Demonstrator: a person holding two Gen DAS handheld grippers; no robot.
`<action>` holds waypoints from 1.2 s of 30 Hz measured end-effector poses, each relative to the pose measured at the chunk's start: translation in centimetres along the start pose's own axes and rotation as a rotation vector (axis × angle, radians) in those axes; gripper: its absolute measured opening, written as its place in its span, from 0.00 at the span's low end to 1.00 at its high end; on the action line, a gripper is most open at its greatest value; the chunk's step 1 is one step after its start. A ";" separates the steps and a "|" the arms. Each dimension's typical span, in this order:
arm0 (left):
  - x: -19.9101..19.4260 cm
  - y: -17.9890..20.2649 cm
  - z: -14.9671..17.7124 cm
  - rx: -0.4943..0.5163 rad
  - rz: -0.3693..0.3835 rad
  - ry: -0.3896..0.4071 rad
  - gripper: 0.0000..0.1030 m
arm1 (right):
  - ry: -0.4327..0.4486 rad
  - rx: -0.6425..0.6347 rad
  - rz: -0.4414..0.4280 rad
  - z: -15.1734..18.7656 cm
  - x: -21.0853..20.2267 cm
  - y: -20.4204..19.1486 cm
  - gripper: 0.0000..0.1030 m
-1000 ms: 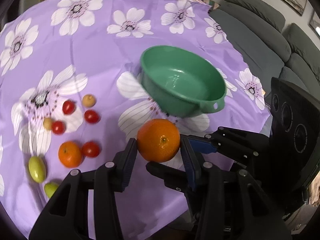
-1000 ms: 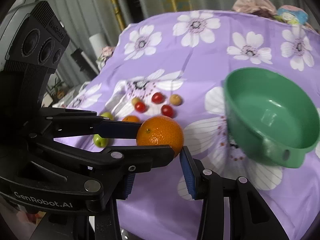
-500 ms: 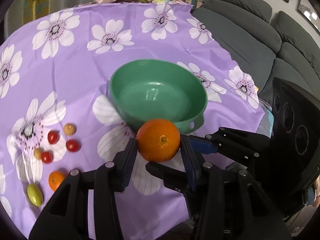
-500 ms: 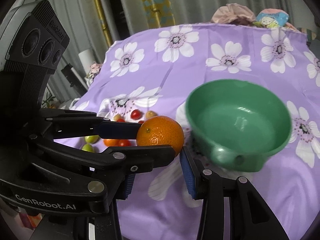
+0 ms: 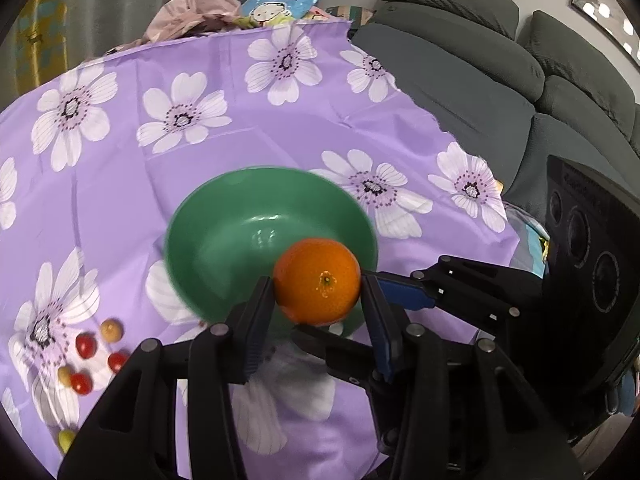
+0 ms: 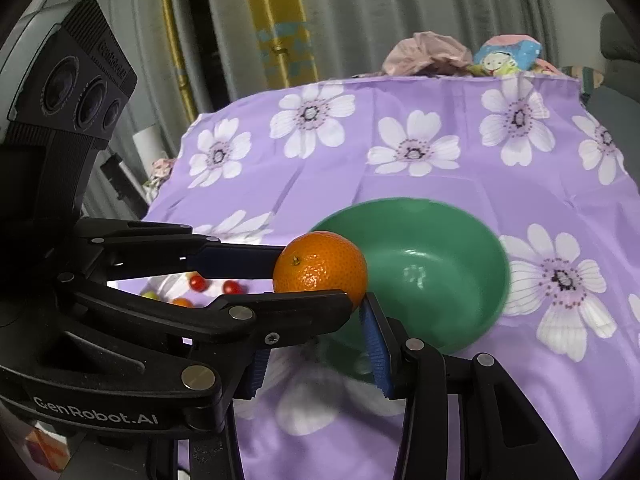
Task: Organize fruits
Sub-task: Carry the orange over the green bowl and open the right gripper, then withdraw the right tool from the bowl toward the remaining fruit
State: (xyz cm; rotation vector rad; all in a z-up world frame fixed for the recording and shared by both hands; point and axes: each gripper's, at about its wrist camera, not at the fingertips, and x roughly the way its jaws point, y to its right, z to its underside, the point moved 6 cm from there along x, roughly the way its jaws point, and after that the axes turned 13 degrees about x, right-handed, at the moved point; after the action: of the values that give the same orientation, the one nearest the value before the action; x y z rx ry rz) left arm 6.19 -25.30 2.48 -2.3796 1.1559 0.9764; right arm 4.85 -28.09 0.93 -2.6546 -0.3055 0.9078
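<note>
My left gripper (image 5: 318,304) is shut on a large orange (image 5: 318,282) and holds it over the near rim of the empty green bowl (image 5: 224,240). In the right wrist view the orange (image 6: 320,266) sits between the left gripper's fingers (image 6: 240,258), in front of the bowl (image 6: 432,276). My right gripper (image 6: 316,344) is open and empty, just below the orange, with its fingers crossing under the left gripper. Several cherry tomatoes (image 5: 86,346) and small yellow fruits (image 5: 111,329) lie on the cloth at the left.
A purple tablecloth with white flowers (image 5: 180,120) covers the round table. A grey sofa (image 5: 500,72) stands to the right. Clothes and a cartoon bag (image 5: 276,2) lie at the far edge. A small orange (image 6: 181,302) and a green fruit (image 6: 149,294) show behind the left gripper.
Both grippers have moved to the right and forward with the orange. The bowl has come nearer and now sits right behind the orange. The loose fruits have slid to the lower left.
</note>
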 end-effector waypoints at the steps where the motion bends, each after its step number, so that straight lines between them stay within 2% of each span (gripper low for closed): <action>1: 0.2 0.0 -0.2 0.000 0.000 -0.001 0.43 | 0.000 -0.001 0.003 -0.2 0.0 0.3 0.43; 9: 2.9 -0.3 -1.1 -0.030 0.026 -0.032 0.43 | -0.039 0.015 0.008 -0.7 1.3 2.7 0.43; 15: 5.8 -0.9 -0.7 -0.065 0.045 -0.089 0.43 | -0.099 0.061 0.027 -0.1 3.2 4.6 0.43; 22: 7.1 -2.1 0.2 -0.117 0.047 -0.120 0.44 | -0.144 0.052 0.063 0.4 4.8 4.6 0.43; 29: 6.4 -2.5 0.4 -0.141 0.064 -0.098 0.45 | -0.137 0.049 0.087 0.5 4.5 4.7 0.43; 31: 5.6 -2.6 0.4 -0.131 0.048 -0.083 0.50 | -0.124 0.046 0.105 0.4 4.0 4.8 0.44; 36: 2.8 -3.9 1.2 -0.143 0.023 -0.036 0.51 | -0.079 0.065 0.104 0.1 2.1 4.7 0.43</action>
State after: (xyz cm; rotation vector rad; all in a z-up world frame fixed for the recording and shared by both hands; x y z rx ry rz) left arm 9.96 -23.74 -0.39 -2.4528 1.1375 1.1396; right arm 6.92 -31.83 -2.00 -2.5999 -0.1544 1.0389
